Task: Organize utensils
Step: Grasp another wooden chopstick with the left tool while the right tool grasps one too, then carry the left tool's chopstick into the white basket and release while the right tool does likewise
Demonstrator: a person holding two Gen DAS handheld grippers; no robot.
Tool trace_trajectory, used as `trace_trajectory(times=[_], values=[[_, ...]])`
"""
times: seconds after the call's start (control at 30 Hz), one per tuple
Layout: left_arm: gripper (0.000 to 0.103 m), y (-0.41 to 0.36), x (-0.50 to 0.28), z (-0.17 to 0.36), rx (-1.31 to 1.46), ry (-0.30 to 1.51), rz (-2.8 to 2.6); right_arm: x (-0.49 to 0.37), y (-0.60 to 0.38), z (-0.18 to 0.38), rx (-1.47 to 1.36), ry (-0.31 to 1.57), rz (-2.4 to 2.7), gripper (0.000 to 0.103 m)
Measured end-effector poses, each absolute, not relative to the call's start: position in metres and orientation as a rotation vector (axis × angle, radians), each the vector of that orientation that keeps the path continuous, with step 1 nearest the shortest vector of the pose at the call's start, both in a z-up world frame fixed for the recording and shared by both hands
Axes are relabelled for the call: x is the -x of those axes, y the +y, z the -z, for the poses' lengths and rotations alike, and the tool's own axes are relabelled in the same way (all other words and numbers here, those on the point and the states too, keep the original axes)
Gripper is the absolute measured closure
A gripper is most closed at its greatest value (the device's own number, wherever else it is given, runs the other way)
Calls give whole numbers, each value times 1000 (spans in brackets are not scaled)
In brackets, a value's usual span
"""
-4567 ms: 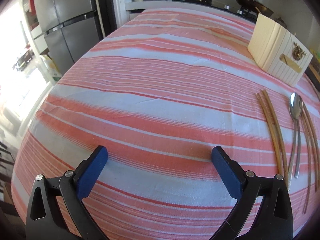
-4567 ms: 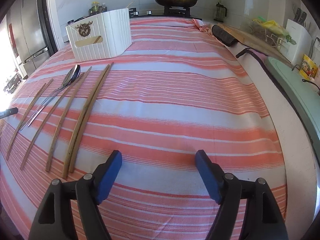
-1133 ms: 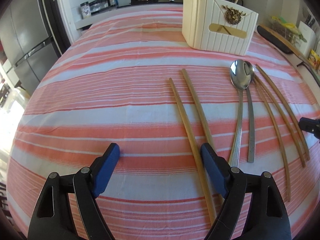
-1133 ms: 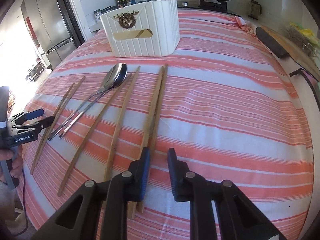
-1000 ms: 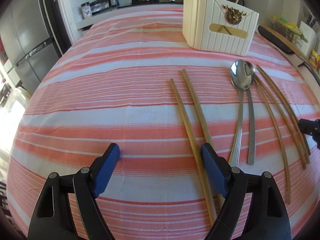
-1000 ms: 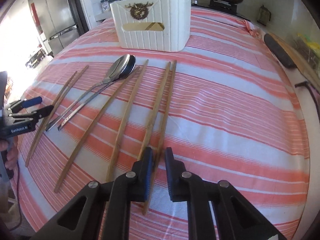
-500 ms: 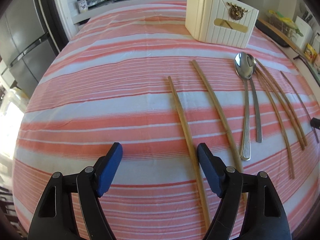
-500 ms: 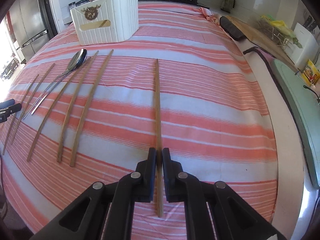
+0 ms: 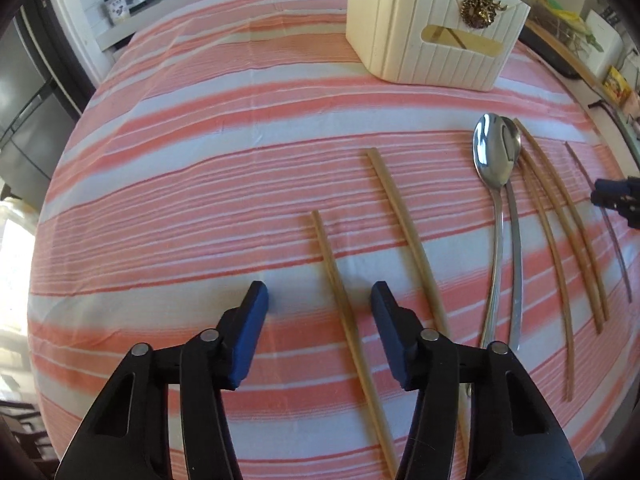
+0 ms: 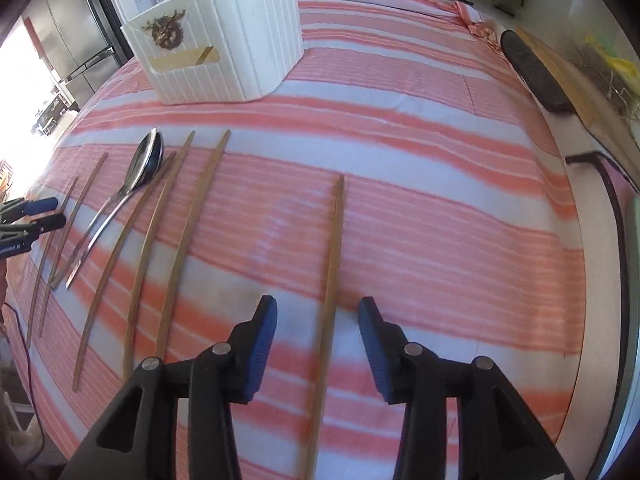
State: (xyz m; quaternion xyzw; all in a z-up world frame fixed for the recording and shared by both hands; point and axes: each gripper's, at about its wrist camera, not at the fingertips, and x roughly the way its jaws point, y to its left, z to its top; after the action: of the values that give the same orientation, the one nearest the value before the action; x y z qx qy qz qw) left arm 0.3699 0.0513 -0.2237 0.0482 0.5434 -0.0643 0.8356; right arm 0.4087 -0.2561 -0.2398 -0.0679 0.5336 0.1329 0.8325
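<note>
Left jaws (image 9: 318, 308): closing, chopstick (image 9: 344, 300) lengthwise between, untouched.
Right jaws (image 10: 318, 318): opening, stick (image 10: 332, 280) lengthwise between, released.

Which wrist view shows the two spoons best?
The left wrist view: the spoons lie large, bowls and handles distinct. In the right wrist view the same spoons lie small at the left, their handles blurred together.

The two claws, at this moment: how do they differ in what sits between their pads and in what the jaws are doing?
The left claw has the leftmost chopstick between its pads, untouched, jaws closing. The right claw has the lone rightmost chopstick between its pads, also untouched, jaws opening. Both point down at the striped cloth, each straddling one wooden chopstick.
</note>
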Motion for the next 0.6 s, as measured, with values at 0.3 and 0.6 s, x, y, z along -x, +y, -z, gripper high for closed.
trace_trajectory(times=[0.3, 0.6], values=[[99, 45, -375, 203, -50, 1072, 177, -447, -257, 222, 17, 1052, -250, 97], [99, 61, -317, 102, 34, 824, 270, -353, -260, 102, -36, 740, -379, 97]])
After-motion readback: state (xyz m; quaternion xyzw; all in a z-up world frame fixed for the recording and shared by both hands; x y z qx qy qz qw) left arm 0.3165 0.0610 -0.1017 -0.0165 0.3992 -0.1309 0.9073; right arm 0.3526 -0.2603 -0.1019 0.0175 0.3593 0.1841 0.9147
